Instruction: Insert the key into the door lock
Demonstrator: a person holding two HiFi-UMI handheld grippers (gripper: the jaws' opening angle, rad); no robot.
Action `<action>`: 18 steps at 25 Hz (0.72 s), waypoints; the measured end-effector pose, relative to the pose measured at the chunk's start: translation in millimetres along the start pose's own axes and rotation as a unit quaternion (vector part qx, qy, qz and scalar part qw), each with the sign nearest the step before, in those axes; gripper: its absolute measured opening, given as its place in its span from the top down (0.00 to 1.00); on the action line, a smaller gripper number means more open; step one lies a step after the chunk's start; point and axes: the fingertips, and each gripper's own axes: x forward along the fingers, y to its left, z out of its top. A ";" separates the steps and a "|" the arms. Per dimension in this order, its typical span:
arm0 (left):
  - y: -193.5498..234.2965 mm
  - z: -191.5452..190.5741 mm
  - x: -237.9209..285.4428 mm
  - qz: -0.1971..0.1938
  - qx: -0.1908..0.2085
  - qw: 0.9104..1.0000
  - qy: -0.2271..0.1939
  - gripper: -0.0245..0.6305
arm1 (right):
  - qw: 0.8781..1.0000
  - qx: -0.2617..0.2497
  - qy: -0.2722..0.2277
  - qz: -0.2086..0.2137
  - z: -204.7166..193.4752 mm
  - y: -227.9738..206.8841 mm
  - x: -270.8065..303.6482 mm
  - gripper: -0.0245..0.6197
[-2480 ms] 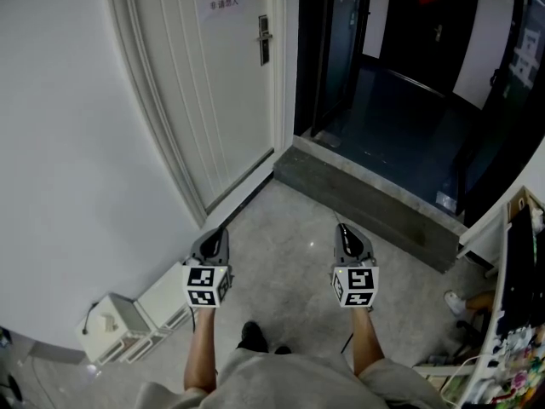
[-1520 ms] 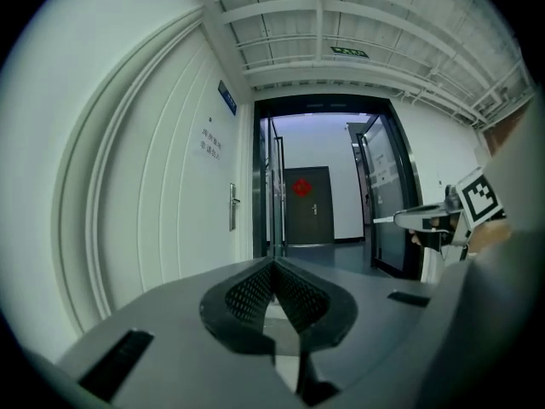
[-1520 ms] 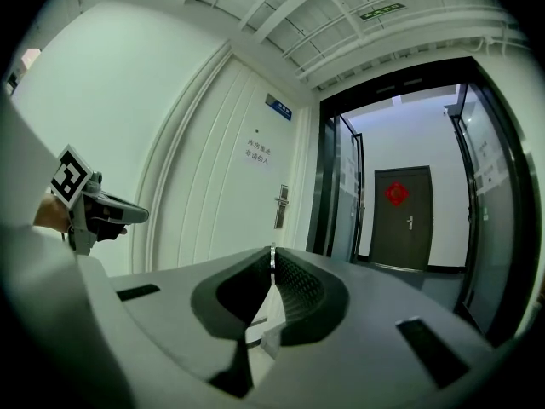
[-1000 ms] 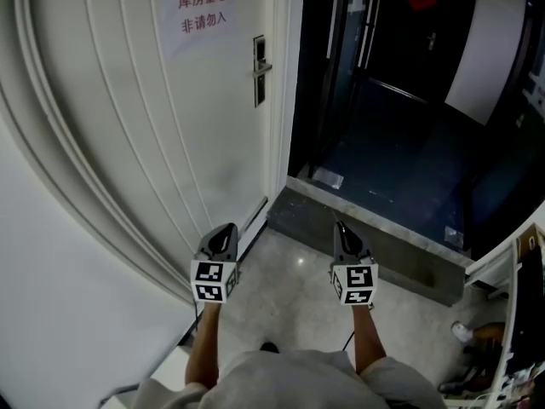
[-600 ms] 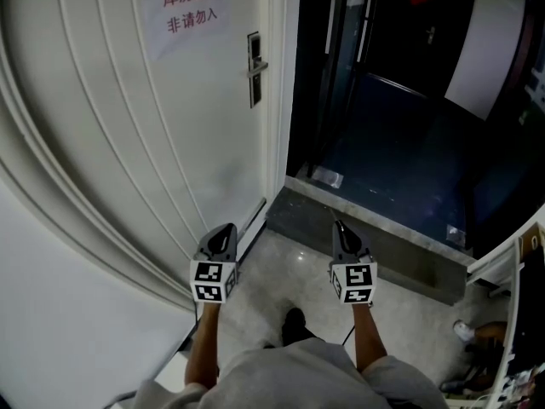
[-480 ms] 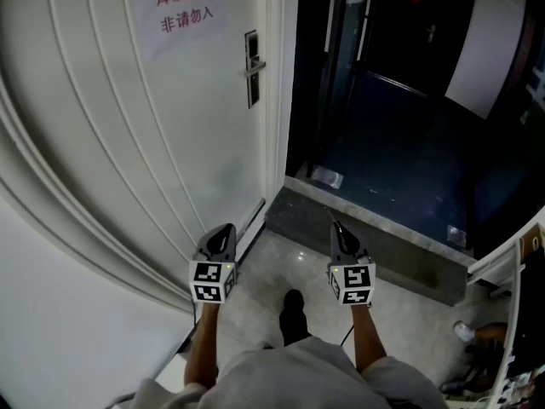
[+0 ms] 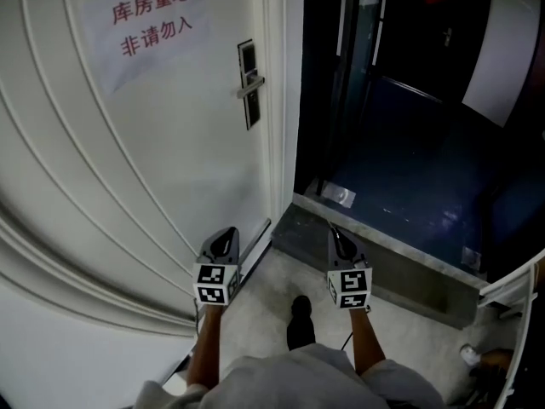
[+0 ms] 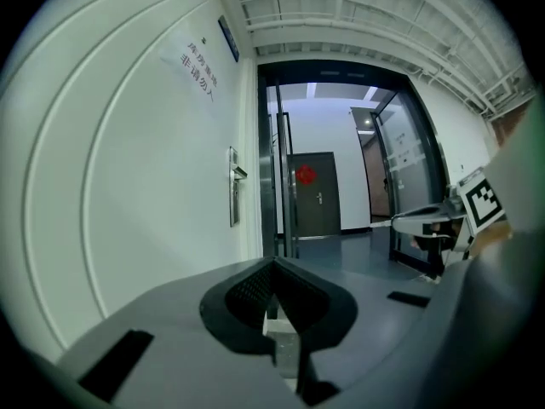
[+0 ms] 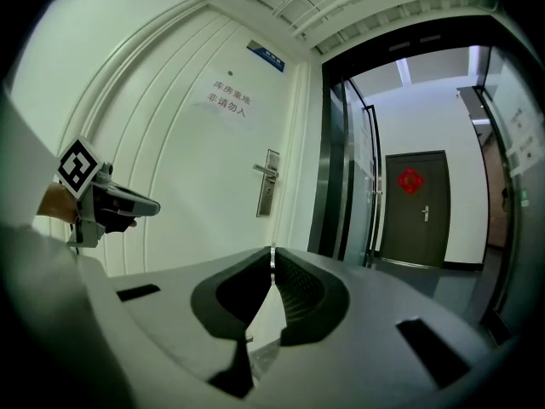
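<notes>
**A:** What does the head view give that the two gripper views don't?

**B:** The writing. A paper notice [image 7: 152,22] hangs on the white door [image 7: 170,169], ahead of the left tool [image 7: 227,233] and high to its left. It has two rows of red characters, 库房重地 over 非请勿入. That view also shows the person's forearms [image 7: 207,348], a dark shoe [image 7: 298,308] on the floor [image 7: 264,301] behind and between the tools, and a grey stone step [image 7: 383,258] just ahead of the right tool [image 7: 334,230].

**A:** And the key [image 9: 272,256]?

**B:** Only the right gripper view shows it clearly. It is a thin metal sliver standing upright at the very tips of the right tool, whose jaws are pinched narrow on it. From above it is just a fine point at that tool's nose.

**A:** The left tool?

**B:** Its own view shows the jaws brought together, with nothing between them.

**A:** Where is the door lock [image 9: 267,183]?

**B:** It is a tall plate with a lever handle, ahead of the right tool and a little to its left, well apart from the key. It also lies ahead and left of the left tool.

**A:** Anything else to read?

**B:** There is a small blue plate [image 9: 267,55] above the notice, but its lettering is too small to read. Both gripper views also show a dark door [image 9: 417,216] with a red ornament [image 9: 410,180], far ahead and to the right of the lock. The head view catches these only at its top edge.
</notes>
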 end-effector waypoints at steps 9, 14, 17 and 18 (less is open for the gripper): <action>22.5 60.0 159.7 0.017 -0.002 1.000 -0.019 0.94 | 0.999 -0.008 -0.011 0.030 31.1 -87.0 148.7 0.92; 33.4 79.0 239.6 0.032 -0.001 0.999 -0.022 0.94 | 0.999 -0.015 -0.019 0.045 40.8 -134.8 222.3 0.92; 36.0 81.1 274.2 0.040 -0.002 0.999 -0.020 0.94 | 0.998 -0.014 -0.016 0.057 34.6 -154.0 256.5 0.92; 36.7 80.4 282.9 0.043 -0.004 0.999 -0.018 0.94 | 0.998 -0.014 -0.013 0.062 31.7 -158.7 266.2 0.92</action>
